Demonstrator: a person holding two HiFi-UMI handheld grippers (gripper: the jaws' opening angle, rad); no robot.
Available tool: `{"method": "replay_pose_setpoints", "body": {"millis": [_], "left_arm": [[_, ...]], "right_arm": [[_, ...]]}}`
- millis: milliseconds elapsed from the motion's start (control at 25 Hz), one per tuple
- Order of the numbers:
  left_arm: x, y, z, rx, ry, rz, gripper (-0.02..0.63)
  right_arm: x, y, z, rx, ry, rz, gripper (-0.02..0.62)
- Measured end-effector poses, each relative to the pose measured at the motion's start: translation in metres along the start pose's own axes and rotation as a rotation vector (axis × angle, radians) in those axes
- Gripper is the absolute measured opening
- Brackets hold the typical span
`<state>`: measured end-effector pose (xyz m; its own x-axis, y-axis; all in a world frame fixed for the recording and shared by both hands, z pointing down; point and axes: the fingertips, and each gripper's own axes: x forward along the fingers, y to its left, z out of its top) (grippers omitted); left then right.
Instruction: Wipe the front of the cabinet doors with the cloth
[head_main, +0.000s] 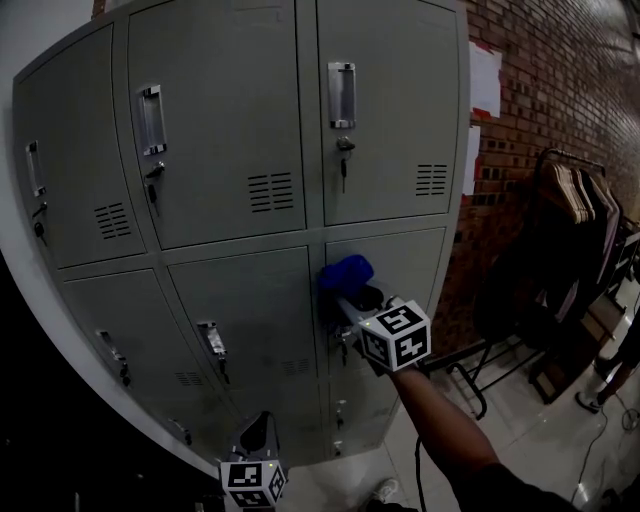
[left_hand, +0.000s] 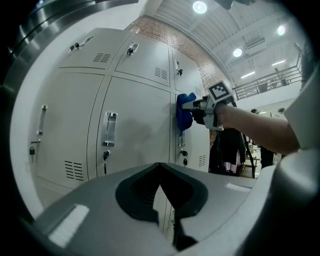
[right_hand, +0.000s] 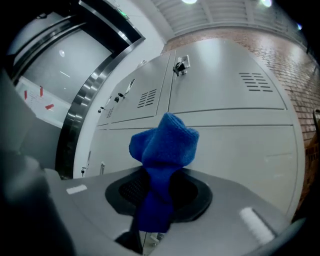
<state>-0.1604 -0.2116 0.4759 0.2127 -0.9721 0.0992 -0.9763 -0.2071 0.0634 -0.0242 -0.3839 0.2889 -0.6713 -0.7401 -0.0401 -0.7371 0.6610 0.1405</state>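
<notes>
A grey metal locker cabinet (head_main: 250, 120) fills the head view, with upper and lower doors that carry handles and keyed locks. My right gripper (head_main: 352, 298) is shut on a bunched blue cloth (head_main: 345, 272). It presses the cloth against the upper left corner of the lower right door (head_main: 410, 270). In the right gripper view the cloth (right_hand: 165, 145) sticks up out of the jaws of the right gripper (right_hand: 156, 200) in front of the door (right_hand: 240, 145). My left gripper (head_main: 258, 435) hangs low before the cabinet's bottom, shut and holding nothing. The left gripper view shows the cloth (left_hand: 185, 112) from the side.
A brick wall (head_main: 540, 90) with white sheets (head_main: 485, 80) runs along the right. A clothes rack with hangers (head_main: 575, 190) stands on the pale floor beside the cabinet. Keys hang from the locks (head_main: 343, 165). A cable (head_main: 600, 430) lies on the floor.
</notes>
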Motion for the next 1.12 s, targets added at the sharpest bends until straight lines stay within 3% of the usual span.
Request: {"method": "replay_pose_setpoints", "body": {"millis": [320,760,1120], "left_arm": [[0.000,0.007,-0.002,-0.003,-0.002,0.011,0.014],[0.007,-0.008,0.002,-0.015,0.002,-0.023,0.014],[0.014,-0.007,0.000,0.000,0.007,-0.033,0.014]], "right_arm": [[0.003,-0.022,-0.027,0.007,0.040,-0.024,0.103],[-0.051,-0.121,-0.047,-0.031,0.084,-0.222,0.103],[-0.095,-0.202,-0.064,0.046,0.097,-0.368,0.106]]}}
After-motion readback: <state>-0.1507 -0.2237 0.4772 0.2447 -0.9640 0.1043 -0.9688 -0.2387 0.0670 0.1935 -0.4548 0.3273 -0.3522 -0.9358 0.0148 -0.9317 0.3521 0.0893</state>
